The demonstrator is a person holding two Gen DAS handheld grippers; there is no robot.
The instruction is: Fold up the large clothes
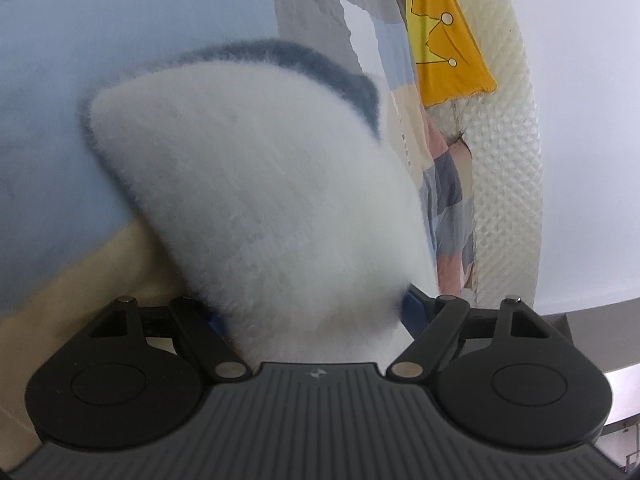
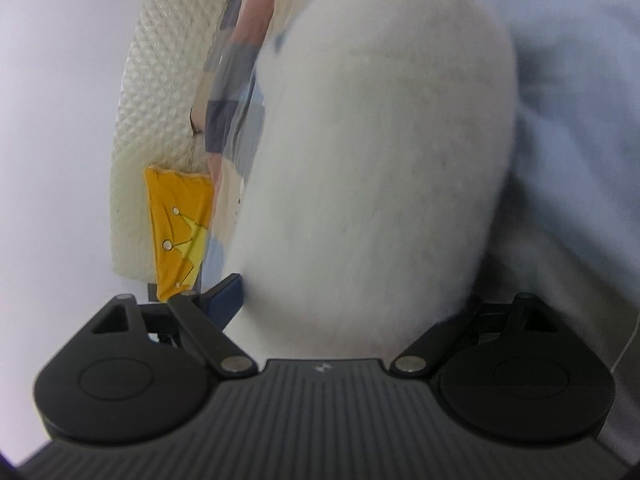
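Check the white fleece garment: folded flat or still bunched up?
Bunched, not flat: the white fleece garment rises as a rounded mound between the left gripper fingers, and likewise at the right gripper. Its full extent is hidden.

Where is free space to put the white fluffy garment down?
Free: the pale blue sheet left of the fluffy garment, bordered below by a beige strip. Crowded: the right, with the patchwork cloth, yellow crown cushion and quilted headboard.
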